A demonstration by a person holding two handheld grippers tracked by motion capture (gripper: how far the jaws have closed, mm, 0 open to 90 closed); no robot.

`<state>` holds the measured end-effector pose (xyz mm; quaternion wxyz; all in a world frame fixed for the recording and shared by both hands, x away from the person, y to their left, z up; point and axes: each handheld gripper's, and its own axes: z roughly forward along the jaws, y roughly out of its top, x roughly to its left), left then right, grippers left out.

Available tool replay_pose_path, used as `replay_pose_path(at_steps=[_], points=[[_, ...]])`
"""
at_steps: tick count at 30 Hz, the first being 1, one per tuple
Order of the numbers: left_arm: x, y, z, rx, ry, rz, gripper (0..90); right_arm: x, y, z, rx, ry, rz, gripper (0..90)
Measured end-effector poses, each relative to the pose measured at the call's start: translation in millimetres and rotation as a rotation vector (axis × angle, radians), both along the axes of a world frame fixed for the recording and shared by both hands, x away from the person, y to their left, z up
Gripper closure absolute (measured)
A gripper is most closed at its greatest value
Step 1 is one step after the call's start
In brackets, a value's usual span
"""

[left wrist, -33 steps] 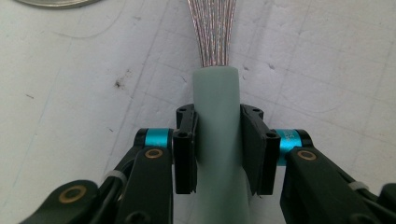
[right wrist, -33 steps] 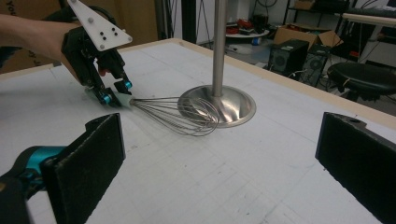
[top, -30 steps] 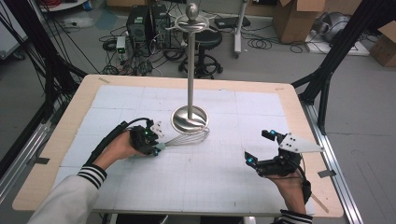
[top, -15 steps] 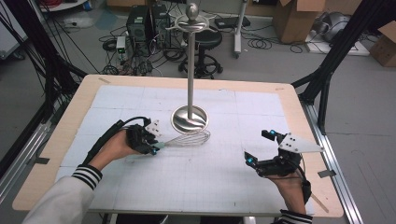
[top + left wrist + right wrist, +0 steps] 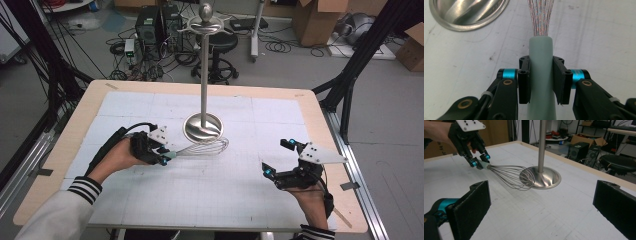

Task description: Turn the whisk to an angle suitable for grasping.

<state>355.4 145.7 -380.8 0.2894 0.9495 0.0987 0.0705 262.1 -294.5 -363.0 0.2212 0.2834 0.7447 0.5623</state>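
Note:
A wire whisk (image 5: 202, 147) with a pale green handle (image 5: 541, 50) lies almost level just in front of the round base of a tall steel stand (image 5: 203, 85). My left gripper (image 5: 162, 156) is shut on that handle, with a jaw pressed on each side of it in the left gripper view (image 5: 541, 80). In the right gripper view the whisk (image 5: 511, 176) slopes down from the left gripper (image 5: 480, 162) to the stand's base (image 5: 546, 178), its wire head close against the rim. My right gripper (image 5: 276, 157) rests at the front right of the table, open and holding nothing (image 5: 546, 207).
The stand's base (image 5: 466, 12) sits mid-table on a white gridded mat (image 5: 225, 195), which has a bare wooden border. At the top of the stand is a ring of hooks (image 5: 206, 22). Cables, boxes and a stool crowd the floor beyond the far edge.
My left gripper has drawn the whisk slightly to the left, still shut on its handle. The right gripper has stayed in place, open.

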Motion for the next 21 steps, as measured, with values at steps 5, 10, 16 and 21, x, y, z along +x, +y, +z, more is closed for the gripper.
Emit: replay_pose_path(at_steps=[5, 10, 16, 21], points=[[-5.3, -7.7, 8.9, -0.026, -0.007, -0.027, 69.3, -1.7, -0.4, 3.7, -0.001, -0.014, 0.006, 0.1], [-10.6, -21.1, 13.9, -0.035, -0.015, -0.071, 69.2, -4.2, -0.3, 7.4, -0.002, -0.02, 0.01, 0.1], [-13.8, -38.2, 13.7, -0.059, 0.003, -0.11, 69.2, -6.1, -1.2, 10.8, -0.001, -0.028, 0.016, 0.1], [-16.7, -49.5, 10.3, -0.065, 0.019, -0.144, 69.2, -6.4, -1.9, 11.9, -0.001, -0.032, 0.019, 0.1]])
